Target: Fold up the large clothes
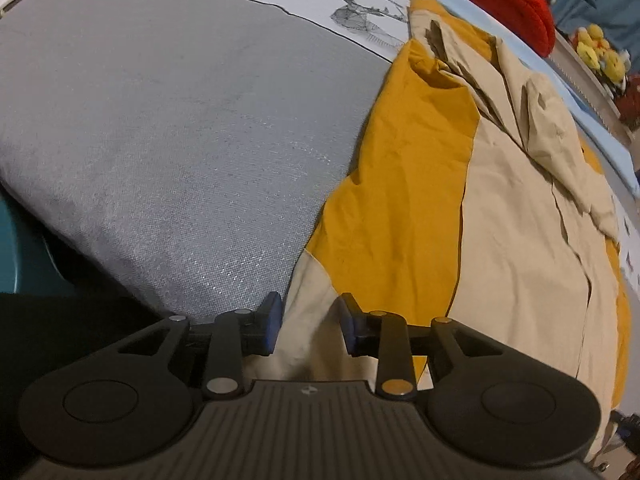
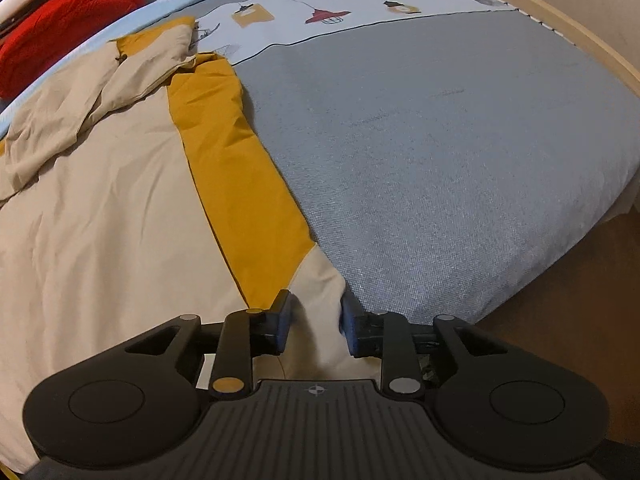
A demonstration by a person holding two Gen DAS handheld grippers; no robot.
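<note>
A large beige and mustard-yellow garment [image 1: 500, 208] lies spread on the grey bed cover [image 1: 180, 128]; it also shows in the right wrist view [image 2: 120, 220]. My left gripper [image 1: 310, 320] is open, its jaws either side of the beige near-left corner of the garment, with cloth between the pads. My right gripper [image 2: 316, 320] is open, its jaws either side of the beige near-right corner beside a yellow sleeve [image 2: 240, 184]. The garment's far end is bunched and creased at the collar [image 2: 132, 68].
A red knitted item [image 2: 60, 20] lies beyond the bed's far edge. A printed white sheet [image 2: 360, 4] covers the bed's far part. Yellow soft toys [image 1: 600, 52] sit at the far right. Wooden floor [image 2: 580, 320] lies right of the bed.
</note>
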